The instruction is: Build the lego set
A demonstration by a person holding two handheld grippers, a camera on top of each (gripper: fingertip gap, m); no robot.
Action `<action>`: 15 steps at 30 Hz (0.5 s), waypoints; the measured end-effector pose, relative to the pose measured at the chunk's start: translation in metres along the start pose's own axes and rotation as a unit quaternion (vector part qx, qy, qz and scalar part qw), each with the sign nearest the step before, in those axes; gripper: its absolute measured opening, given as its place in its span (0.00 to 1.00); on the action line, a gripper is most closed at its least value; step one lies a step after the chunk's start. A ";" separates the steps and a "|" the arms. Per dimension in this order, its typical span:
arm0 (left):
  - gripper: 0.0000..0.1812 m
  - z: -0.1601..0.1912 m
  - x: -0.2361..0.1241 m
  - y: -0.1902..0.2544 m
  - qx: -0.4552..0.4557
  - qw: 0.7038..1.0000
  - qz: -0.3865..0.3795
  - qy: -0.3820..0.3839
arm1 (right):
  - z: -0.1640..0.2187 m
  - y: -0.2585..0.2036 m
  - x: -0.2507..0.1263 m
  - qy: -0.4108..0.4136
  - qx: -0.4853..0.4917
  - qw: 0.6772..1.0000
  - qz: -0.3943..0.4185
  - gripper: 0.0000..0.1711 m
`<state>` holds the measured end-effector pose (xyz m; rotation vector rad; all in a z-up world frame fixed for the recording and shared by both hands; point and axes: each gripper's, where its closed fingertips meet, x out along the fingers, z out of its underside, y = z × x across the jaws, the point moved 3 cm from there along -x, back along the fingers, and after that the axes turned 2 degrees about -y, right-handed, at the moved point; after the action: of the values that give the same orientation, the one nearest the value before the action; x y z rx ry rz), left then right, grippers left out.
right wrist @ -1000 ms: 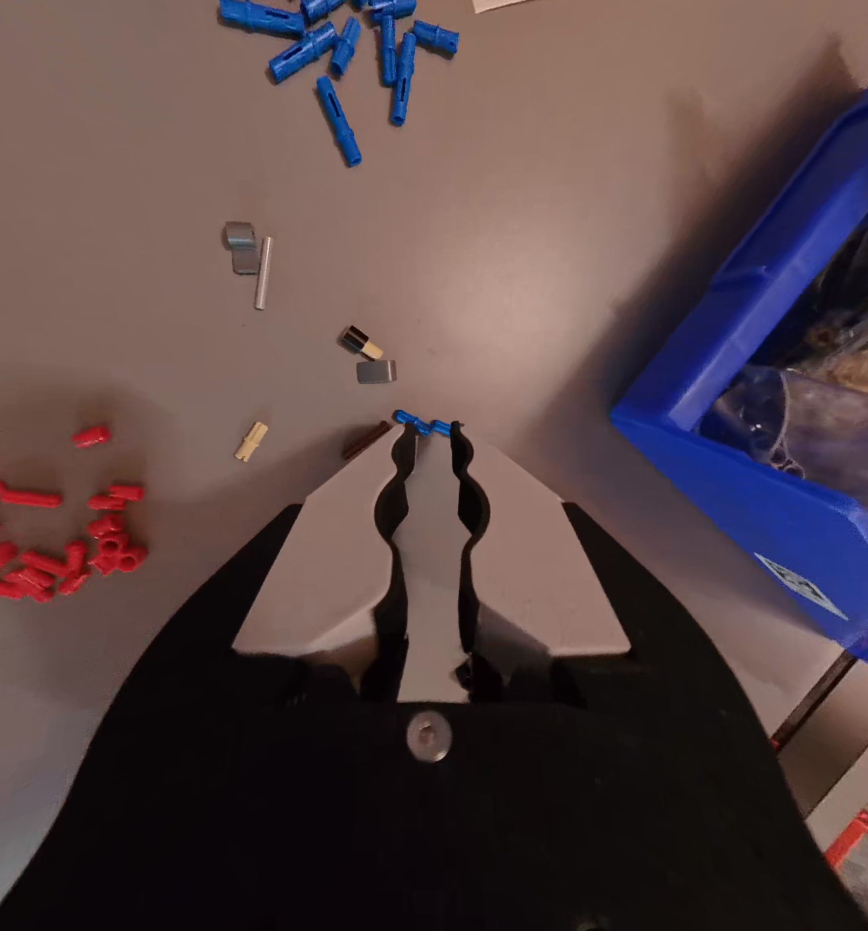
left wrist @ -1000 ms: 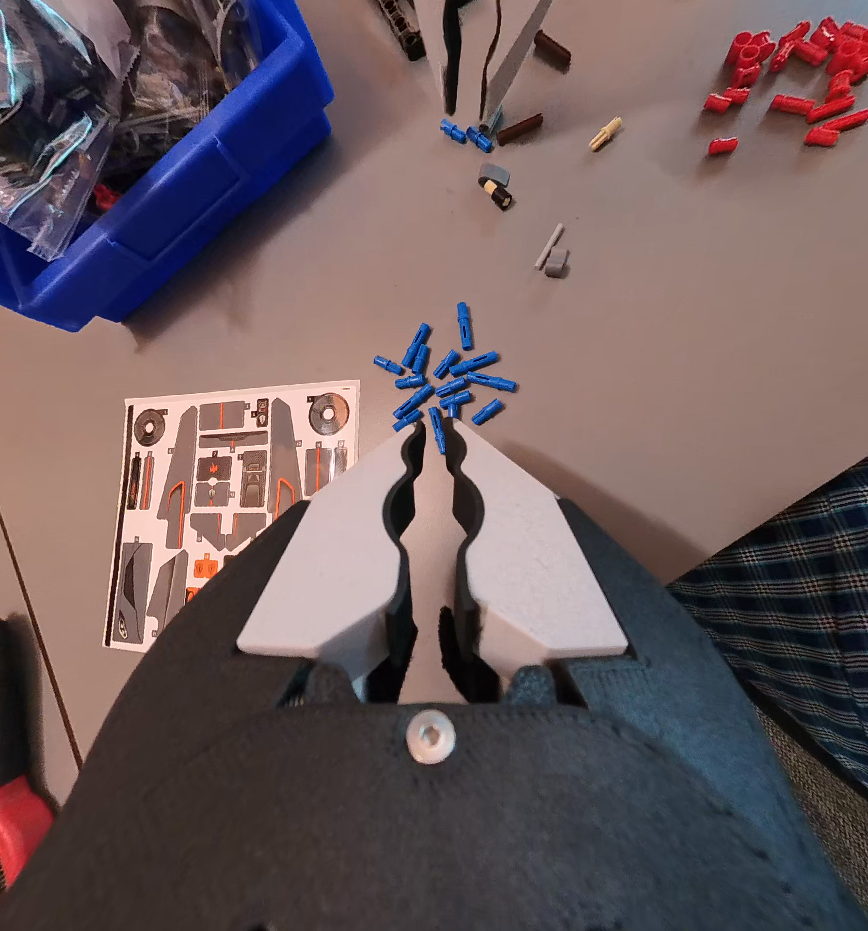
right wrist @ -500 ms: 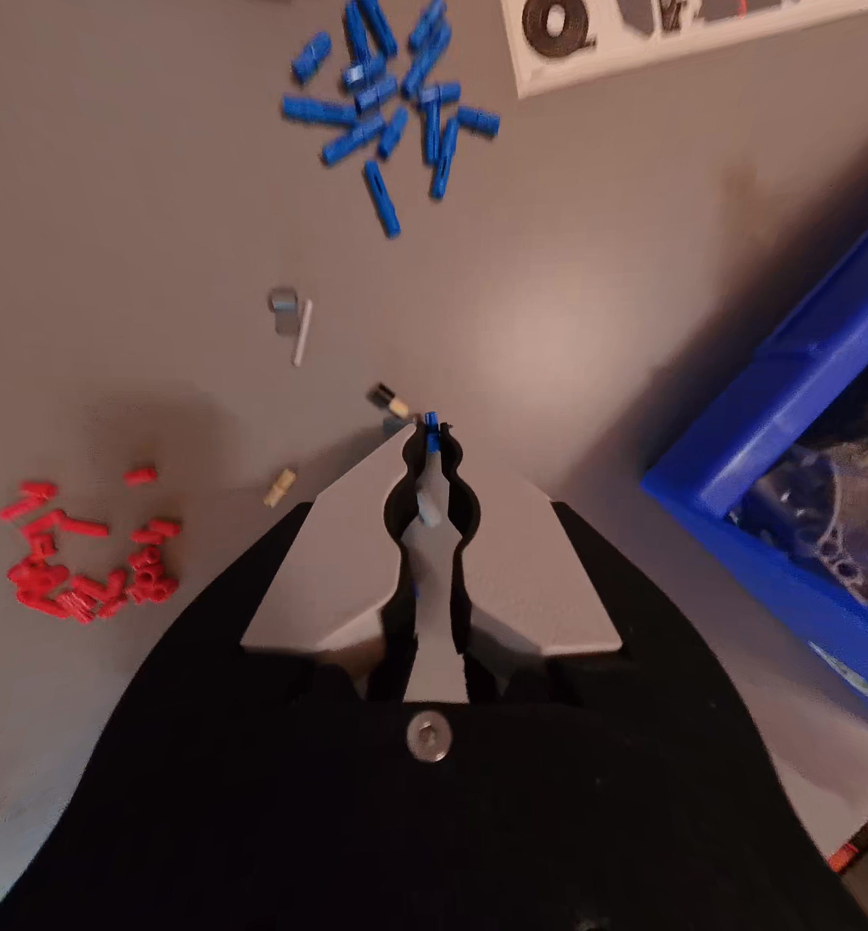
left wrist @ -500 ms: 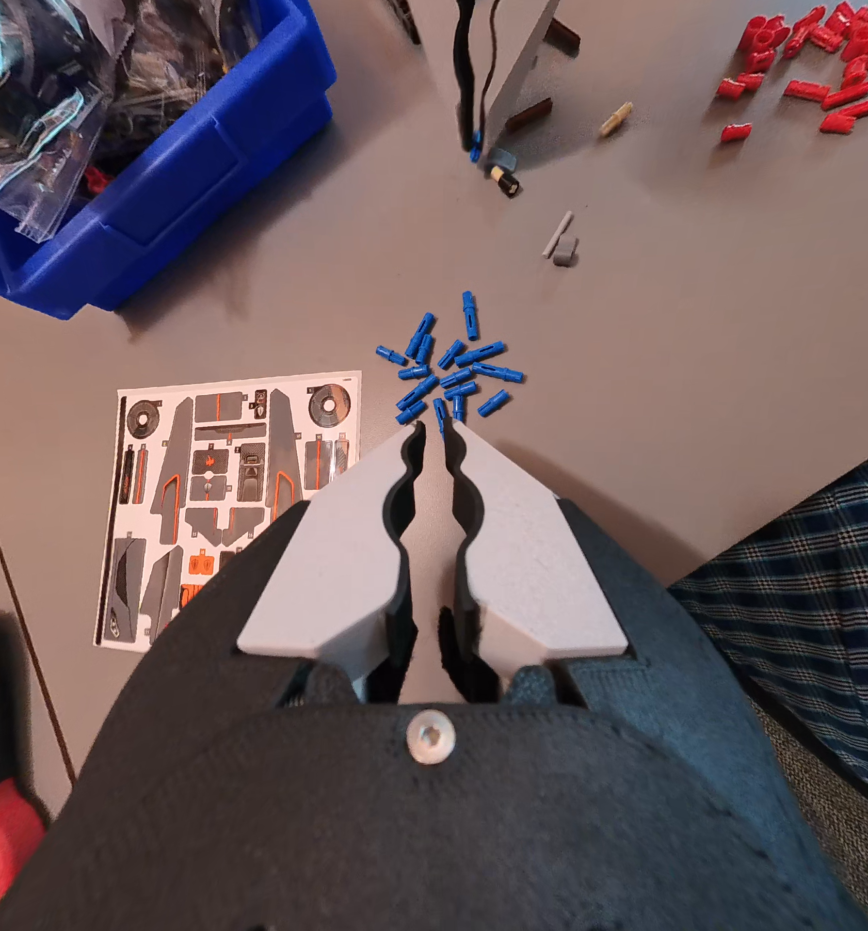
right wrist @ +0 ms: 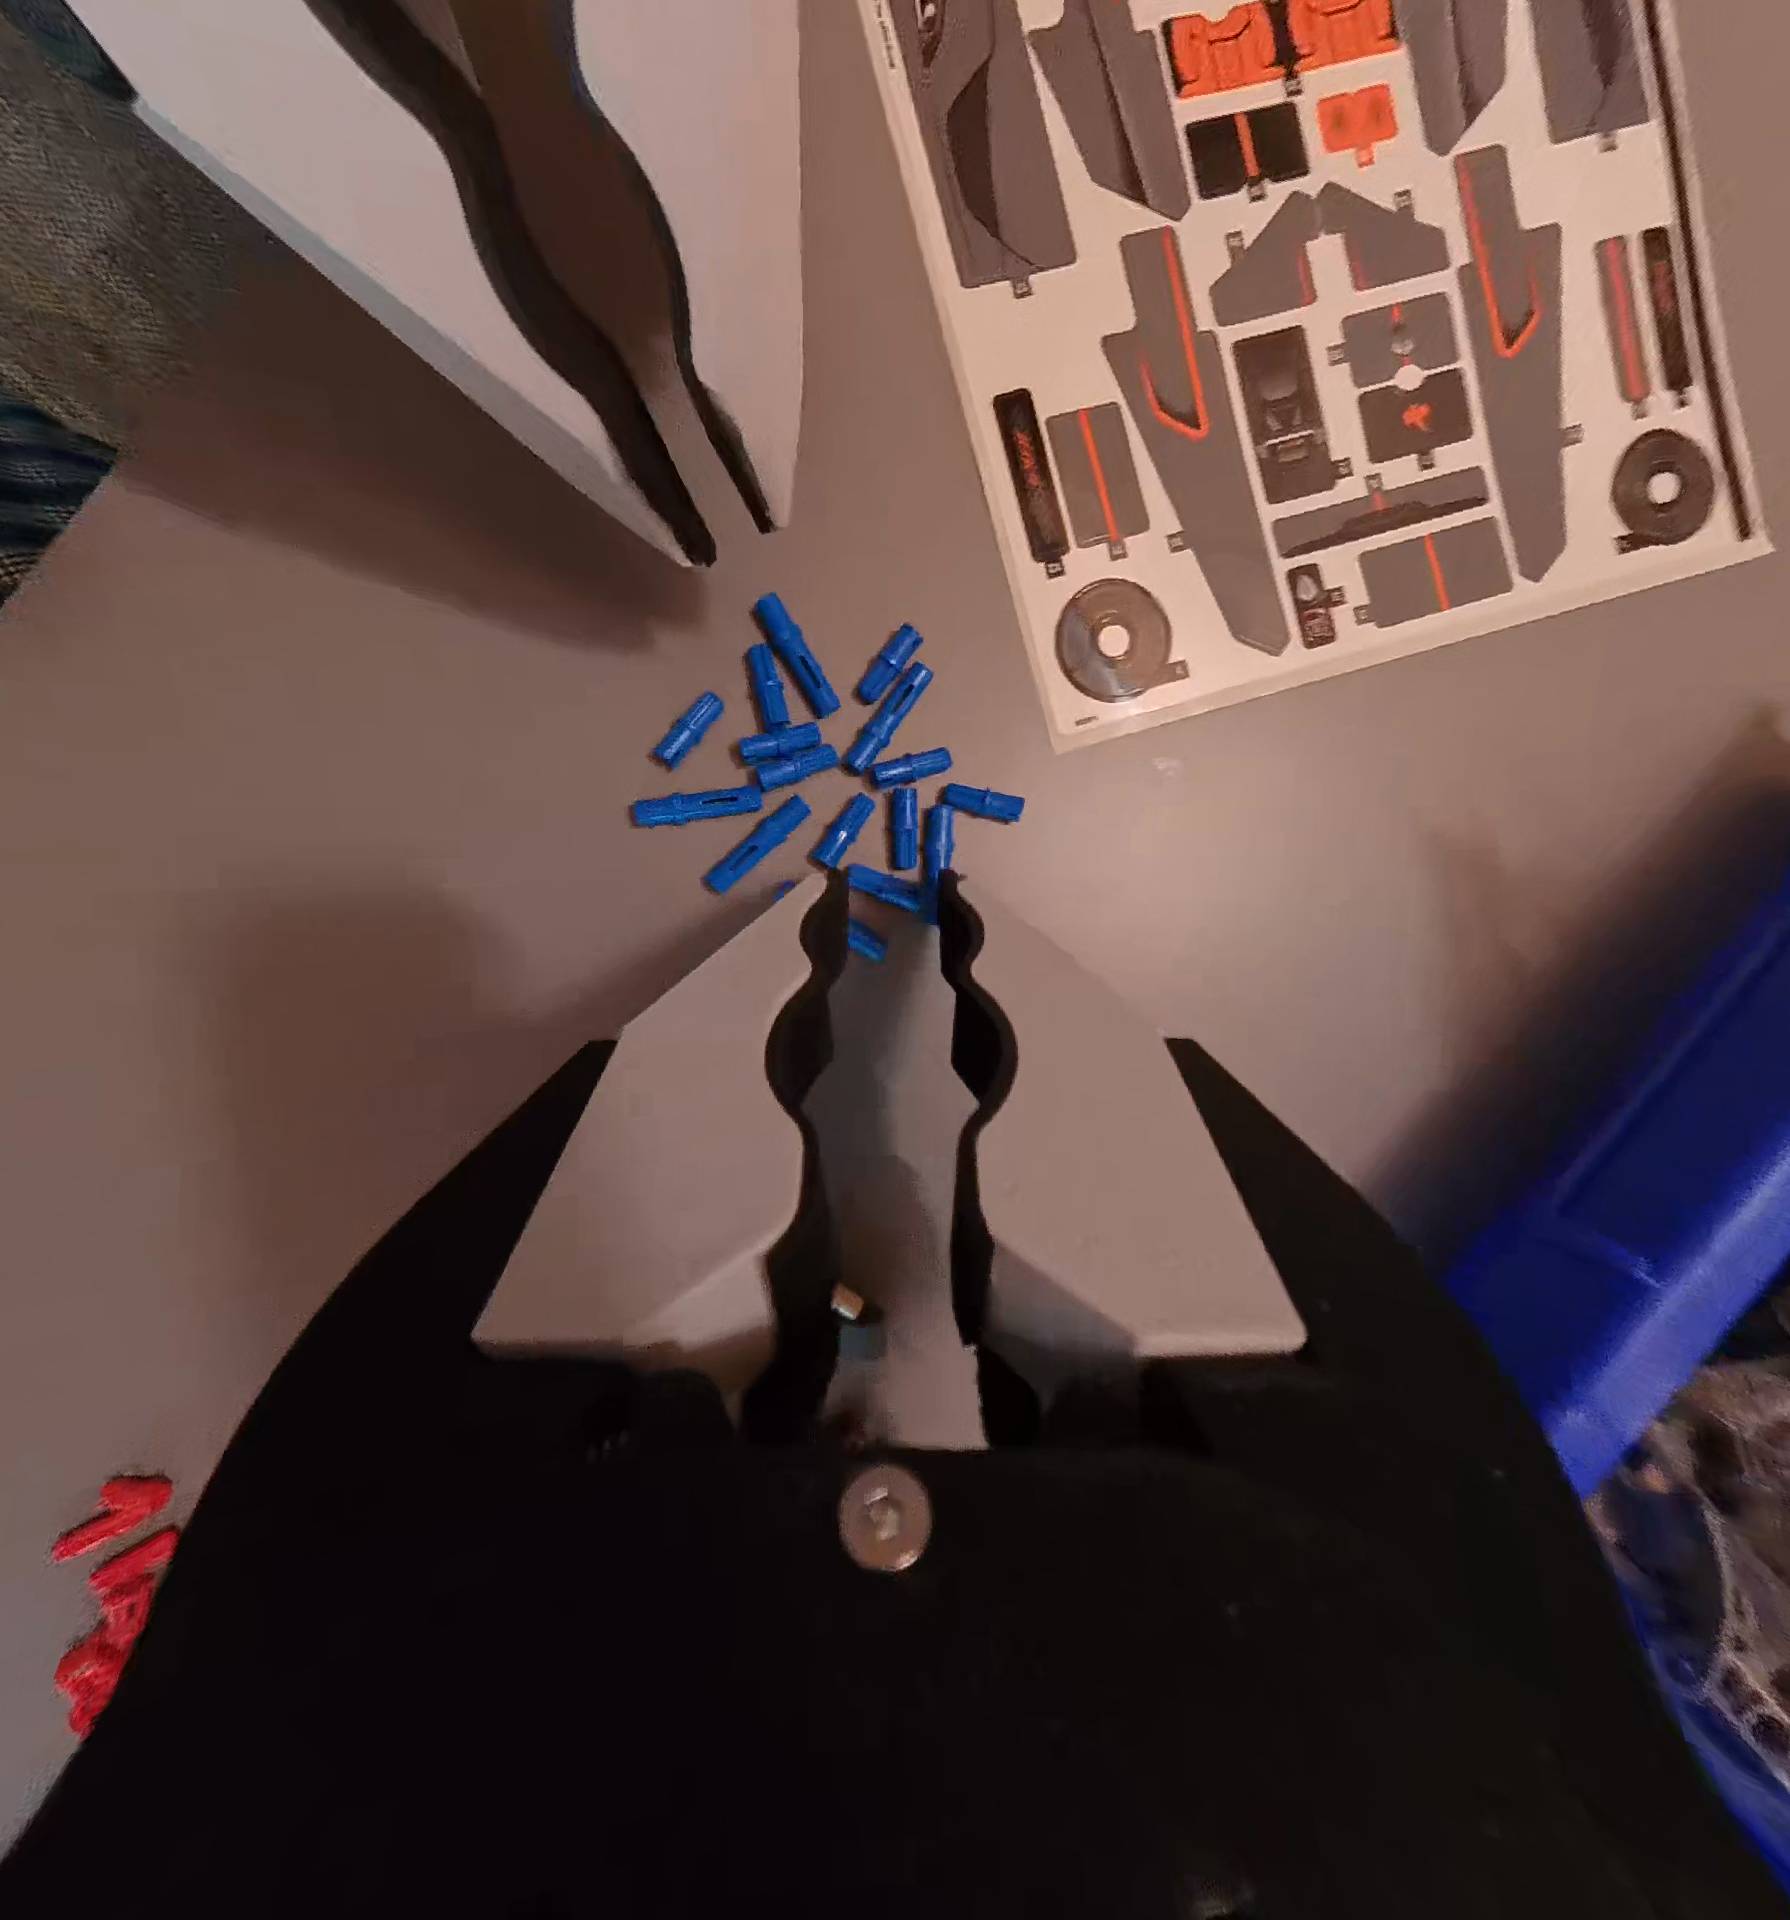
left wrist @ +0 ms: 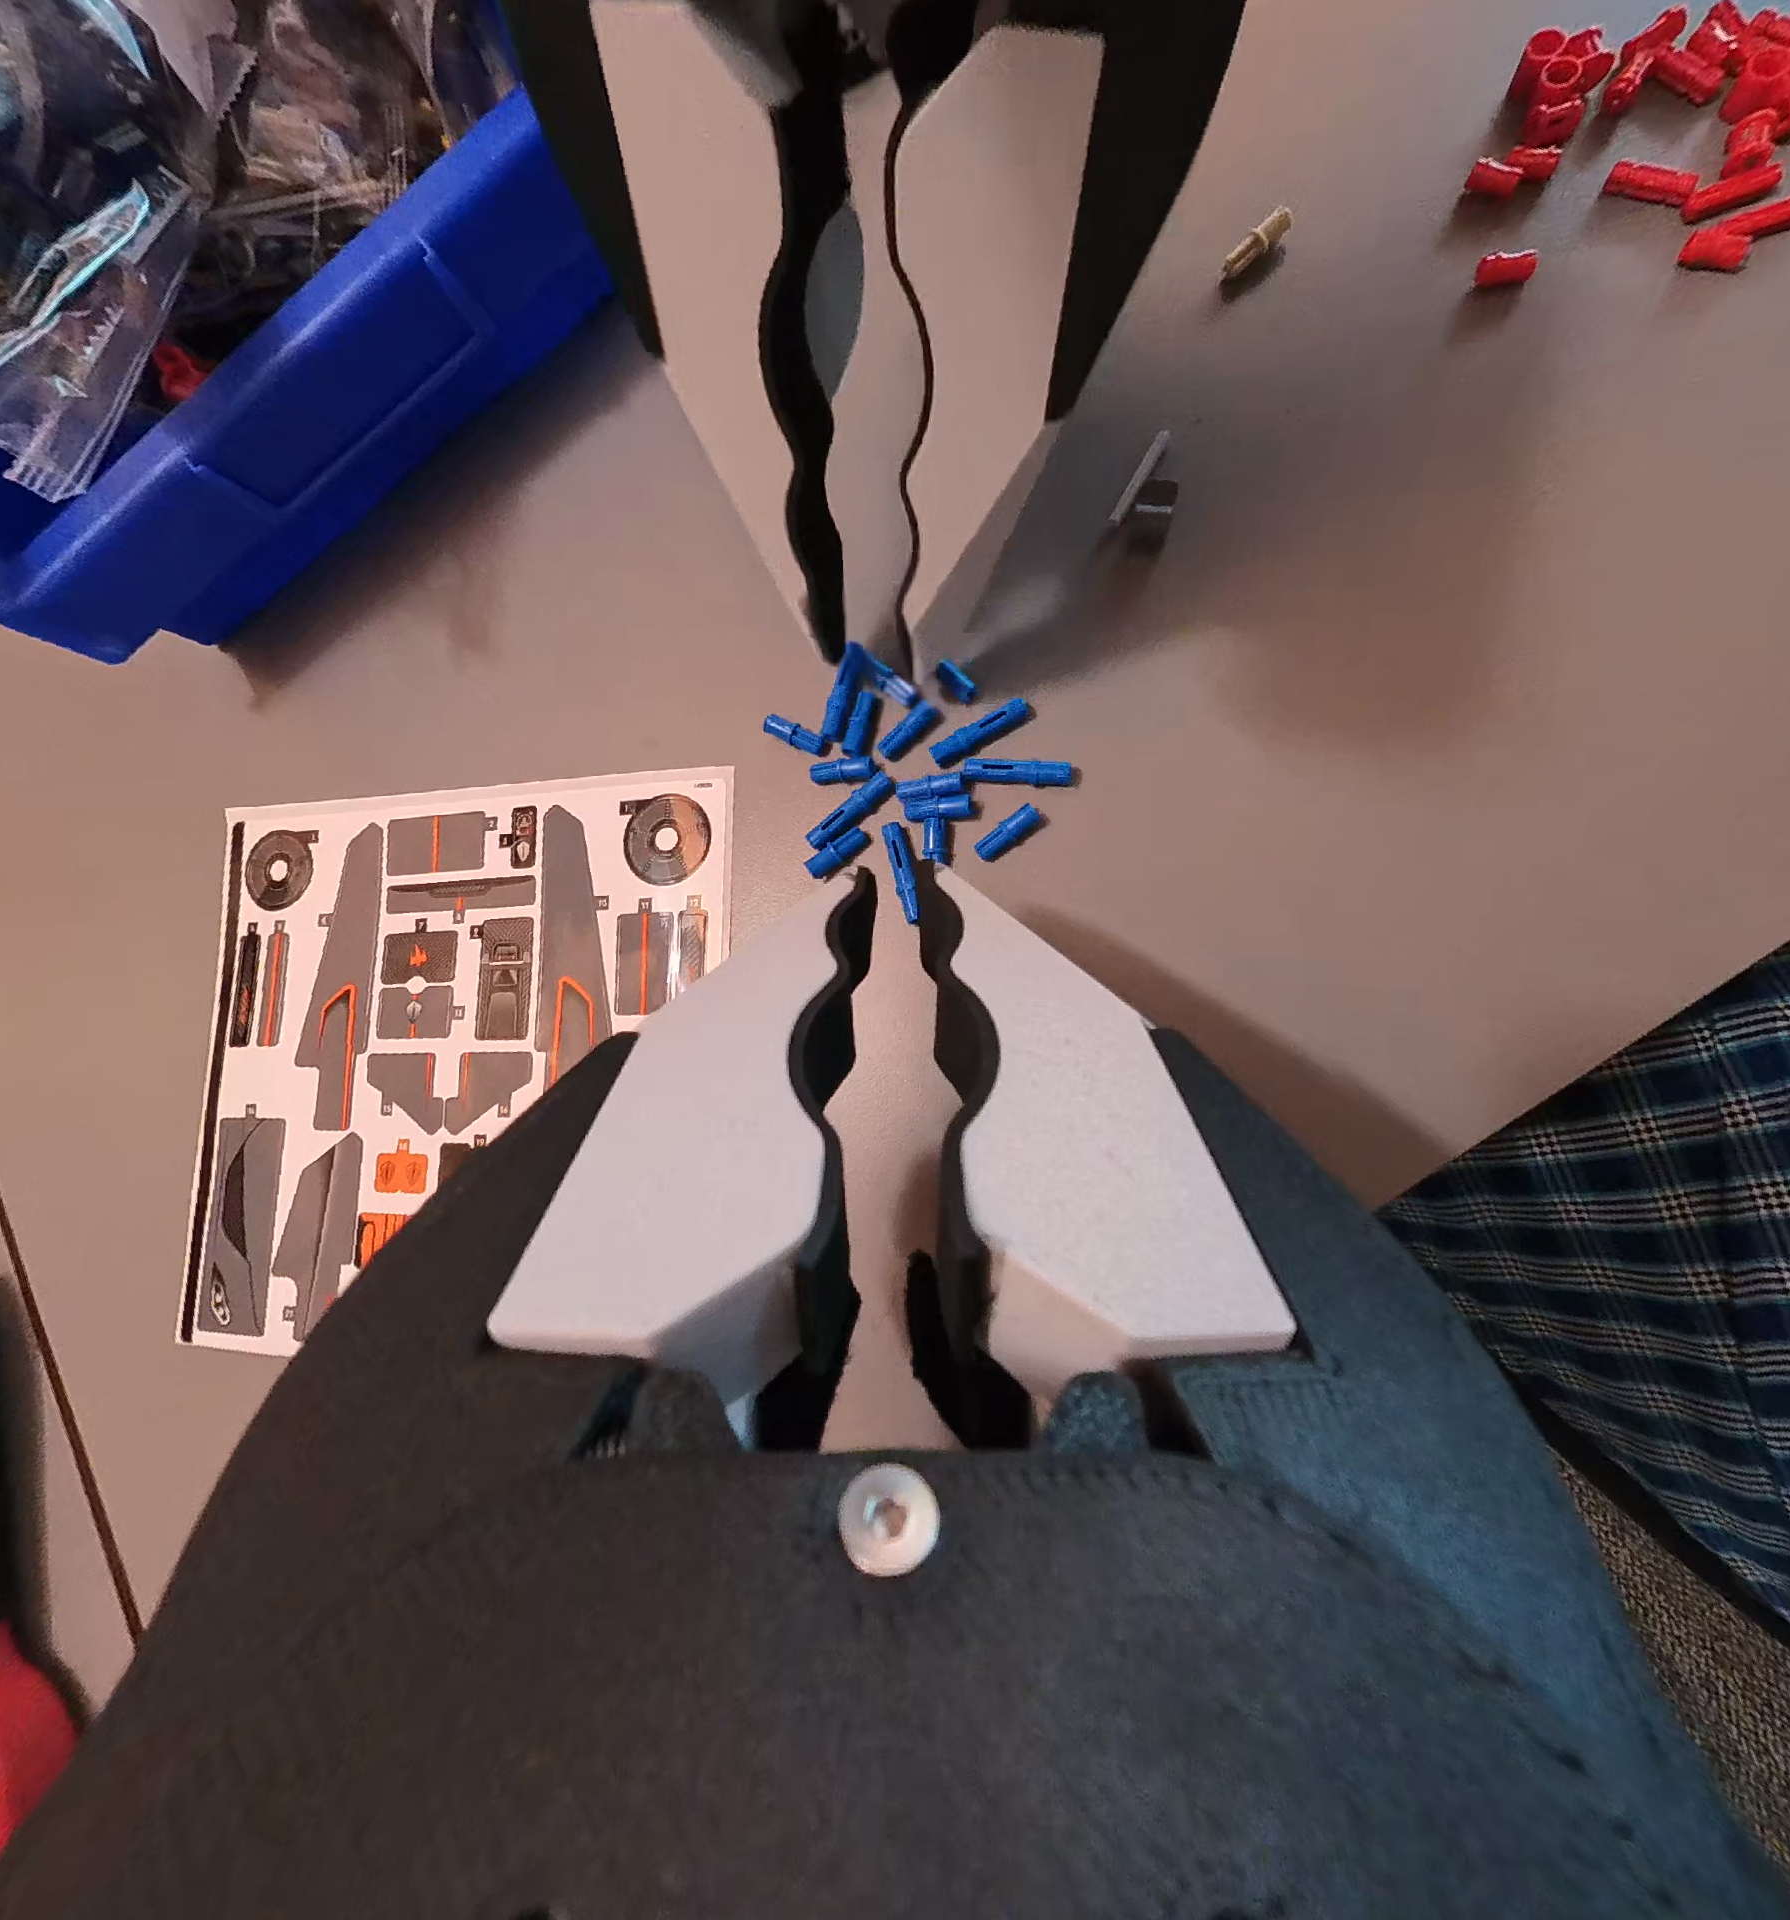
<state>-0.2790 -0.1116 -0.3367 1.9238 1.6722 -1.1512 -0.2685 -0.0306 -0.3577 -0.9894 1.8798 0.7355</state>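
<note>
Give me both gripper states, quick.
Left gripper: slightly open, empty, tips at the edge of the blue pins.
Right gripper: open, a pin lying between its tips, not clearly gripped.

I can make out tiny numbers and printed marks on my sticker sheet (left wrist: 465,1039), left of the blue pins (left wrist: 922,779).

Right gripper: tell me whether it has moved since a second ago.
Yes. The right gripper has travelled away from the red pieces to the blue pin pile, beside the sticker sheet.
</note>
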 end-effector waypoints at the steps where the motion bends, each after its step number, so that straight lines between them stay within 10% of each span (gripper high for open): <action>1: 0.03 0.000 0.000 0.000 -0.001 1.000 0.001 0.000 | -0.001 0.000 -0.004 0.005 0.000 1.000 0.002 0.07; 15: 0.03 -0.001 -0.002 -0.003 -0.001 1.000 -0.003 0.000 | 0.080 0.009 -0.066 -0.086 0.022 0.995 0.038 0.06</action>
<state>-0.2812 -0.1116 -0.3344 1.9189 1.6808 -1.1503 -0.2226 0.0598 -0.3343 -0.8039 1.7829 0.7946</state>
